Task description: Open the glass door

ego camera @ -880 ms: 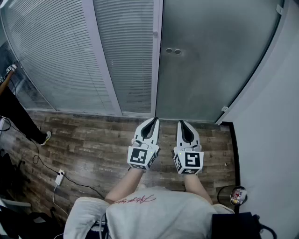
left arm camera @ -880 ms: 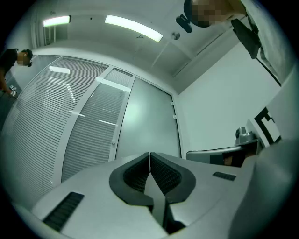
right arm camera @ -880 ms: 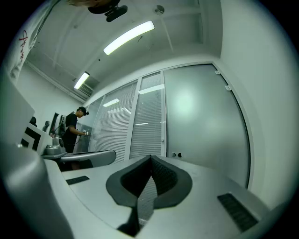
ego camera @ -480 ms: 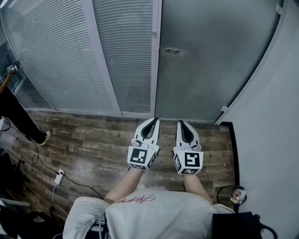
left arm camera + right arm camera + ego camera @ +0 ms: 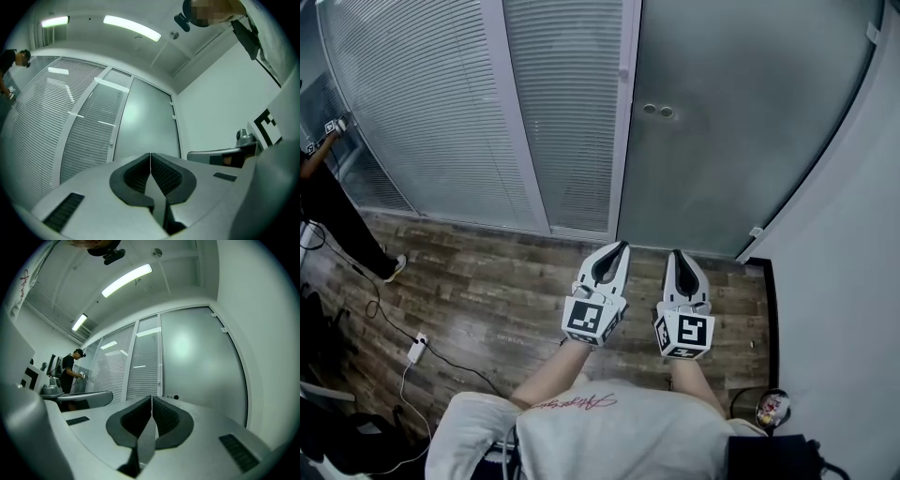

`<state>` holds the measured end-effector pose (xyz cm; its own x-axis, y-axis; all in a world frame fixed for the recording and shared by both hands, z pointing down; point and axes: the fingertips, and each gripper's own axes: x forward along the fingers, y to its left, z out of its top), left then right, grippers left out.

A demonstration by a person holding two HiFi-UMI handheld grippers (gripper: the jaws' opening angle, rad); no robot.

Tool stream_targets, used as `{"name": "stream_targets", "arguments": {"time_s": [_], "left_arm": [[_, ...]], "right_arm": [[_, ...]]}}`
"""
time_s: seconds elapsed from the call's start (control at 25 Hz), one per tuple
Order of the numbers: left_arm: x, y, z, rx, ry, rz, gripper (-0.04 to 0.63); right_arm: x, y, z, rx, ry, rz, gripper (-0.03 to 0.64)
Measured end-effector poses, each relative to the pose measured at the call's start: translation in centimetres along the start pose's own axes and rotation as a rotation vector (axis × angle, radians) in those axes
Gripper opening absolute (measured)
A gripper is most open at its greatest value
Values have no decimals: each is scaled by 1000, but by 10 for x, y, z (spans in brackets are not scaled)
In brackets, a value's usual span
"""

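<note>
Operator wears pale grey short-slv T-shirt (image 5: 609,436); red handwritten-style script (image 5: 573,403) across chest, not legible. Left gripper (image 5: 623,246) & right gripper (image 5: 677,253) are the same build: white/lt-grey moulded shells tapering to a point, black lining round a teardrop cut-out. Left pads (image 5: 166,176) are black w/ fine ribbed texture; right pads (image 5: 164,416) same. Black slotted vent strip (image 5: 63,207) sits on left shell top, matching right vent strip (image 5: 236,449). At rear of each is a white cube w/ black square markers: left cube (image 5: 592,319), right cube (image 5: 685,335). Dark head cam (image 5: 111,254) shows at top of right gripper view.
</note>
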<state>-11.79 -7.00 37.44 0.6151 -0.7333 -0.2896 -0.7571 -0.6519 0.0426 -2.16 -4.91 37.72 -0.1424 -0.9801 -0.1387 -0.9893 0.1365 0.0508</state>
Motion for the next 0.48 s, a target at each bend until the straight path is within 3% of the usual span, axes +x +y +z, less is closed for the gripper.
{"name": "stream_targets", "arguments": {"time_s": [0.48], "left_arm": [[14, -20, -8, 14, -20, 67, 17]], "right_arm": [[-7, -33, -2, -4, -16, 50, 17]]}}
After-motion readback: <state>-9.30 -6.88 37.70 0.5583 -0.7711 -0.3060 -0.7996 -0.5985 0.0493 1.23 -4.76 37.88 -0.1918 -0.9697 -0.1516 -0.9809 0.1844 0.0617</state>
